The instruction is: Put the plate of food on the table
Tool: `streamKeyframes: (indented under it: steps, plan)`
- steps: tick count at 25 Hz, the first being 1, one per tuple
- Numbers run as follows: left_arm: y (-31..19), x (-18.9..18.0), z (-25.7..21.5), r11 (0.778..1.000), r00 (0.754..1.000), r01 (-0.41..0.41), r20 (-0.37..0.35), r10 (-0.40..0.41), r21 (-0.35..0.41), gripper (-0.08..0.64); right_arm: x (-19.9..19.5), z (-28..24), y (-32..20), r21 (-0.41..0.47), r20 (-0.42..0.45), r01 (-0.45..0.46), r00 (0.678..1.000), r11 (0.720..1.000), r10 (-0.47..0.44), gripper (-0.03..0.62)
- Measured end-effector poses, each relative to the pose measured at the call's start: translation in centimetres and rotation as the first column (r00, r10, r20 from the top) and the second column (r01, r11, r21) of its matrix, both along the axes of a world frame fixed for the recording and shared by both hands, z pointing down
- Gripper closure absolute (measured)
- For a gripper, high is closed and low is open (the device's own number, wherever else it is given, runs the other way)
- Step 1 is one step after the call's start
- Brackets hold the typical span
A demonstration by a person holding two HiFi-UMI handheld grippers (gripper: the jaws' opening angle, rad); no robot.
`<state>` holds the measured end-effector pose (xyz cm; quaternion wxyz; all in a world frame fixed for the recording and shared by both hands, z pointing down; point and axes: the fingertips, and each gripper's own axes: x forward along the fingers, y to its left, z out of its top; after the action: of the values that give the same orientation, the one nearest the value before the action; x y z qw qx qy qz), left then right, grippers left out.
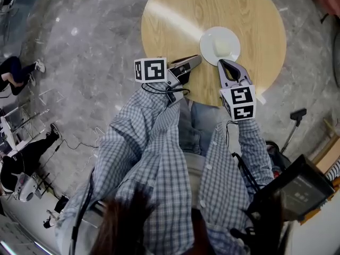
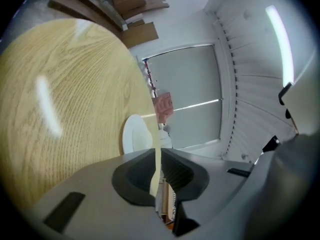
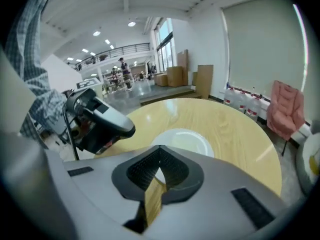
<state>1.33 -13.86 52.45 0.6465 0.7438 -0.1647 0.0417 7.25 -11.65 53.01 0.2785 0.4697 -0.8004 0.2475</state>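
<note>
Since the white plate [image 1: 209,40] sits flat on the round wooden table [image 1: 175,15], with a pale lump of food [image 1: 224,47] on it, the job looks done or nearly done. The table edge nearest the person is just beside the plate.

The 2 grippers are both on the person's side of the plate. The right gripper [image 1: 223,62] has its tip just beside the plate's rim. Its jaws are pressed together and hold nothing. I cannot tell if the tip touches the rim. The left gripper [image 1: 197,59] is a bit off to the plate's left. Its jaws are almost together, with only a thin slit, and nothing is in it.

The plate looks hard, smooth and easy to break. It is likely slippery and not very heavy. The best place to pinch it is the thin rim. It should be kept flat, or the food may slide off.
</note>
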Motion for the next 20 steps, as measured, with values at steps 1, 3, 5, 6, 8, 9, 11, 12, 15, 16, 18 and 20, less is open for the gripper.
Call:
streamKeyframes:
  steps: [1, 3, 5, 6, 8, 9, 11, 12, 15, 16, 18, 20]
  plan:
    - [-0.1, 0.0, -0.4, 0.999, 1.000, -0.004, 0.012, 0.004, 0.033, 0.531, 0.5, -0.5, -0.1, 0.012, 0.025, -0.036, 0.999, 0.999, 0.036, 0.584]
    - [-0.1, 0.1, -1.4, 0.996, 1.000, -0.018, 0.023, 0.016, 0.089, 0.552, 1.1, -1.6, 0.0, 0.037, 0.058, -0.090, 0.994, 0.995, 0.087, 0.586]
    - [-0.1, 0.2, -2.4, 0.990, 0.999, -0.037, 0.034, 0.033, 0.136, 0.552, 1.6, -2.9, 0.0, 0.059, 0.077, -0.124, 0.990, 0.990, 0.119, 0.586]
    - [-0.1, 0.2, -2.9, 0.986, 0.998, -0.047, 0.040, 0.041, 0.158, 0.552, 1.9, -3.5, 0.0, 0.068, 0.086, -0.139, 0.987, 0.988, 0.133, 0.584]
    - [-0.3, 0.1, -4.4, 0.979, 0.998, -0.057, 0.034, 0.052, 0.196, 0.552, 2.1, -4.6, 0.0, 0.080, 0.103, -0.173, 0.981, 0.982, 0.165, 0.584]
    - [-0.4, -0.2, -5.2, 0.975, 0.998, -0.059, 0.031, 0.053, 0.215, 0.552, 2.1, -5.3, 0.0, 0.088, 0.109, -0.193, 0.977, 0.977, 0.183, 0.585]
    - [-0.5, -1.2, -6.6, 0.965, 0.998, -0.058, 0.036, 0.051, 0.254, 0.552, 1.7, -6.5, 0.2, 0.109, 0.113, -0.229, 0.970, 0.967, 0.217, 0.586]
    - [-0.5, -1.9, -7.1, 0.961, 0.998, -0.059, 0.043, 0.050, 0.270, 0.552, 1.4, -7.0, 0.3, 0.118, 0.113, -0.242, 0.967, 0.963, 0.229, 0.584]
    - [-0.2, -3.3, -8.3, 0.954, 0.996, -0.070, 0.067, 0.052, 0.292, 0.552, 0.7, -8.3, 0.8, 0.129, 0.114, -0.266, 0.961, 0.955, 0.253, 0.584]
    - [-0.1, -3.6, -8.5, 0.952, 0.996, -0.074, 0.071, 0.055, 0.296, 0.552, 0.6, -8.6, 0.9, 0.132, 0.115, -0.273, 0.959, 0.953, 0.259, 0.584]
    - [0.1, -4.0, -8.8, 0.948, 0.996, -0.077, 0.070, 0.058, 0.308, 0.552, 0.4, -8.9, 1.2, 0.145, 0.117, -0.284, 0.956, 0.948, 0.269, 0.586]
    - [0.5, -4.3, -9.1, 0.944, 0.996, -0.075, 0.068, 0.056, 0.321, 0.552, 0.2, -9.1, 1.8, 0.158, 0.119, -0.291, 0.954, 0.944, 0.274, 0.586]
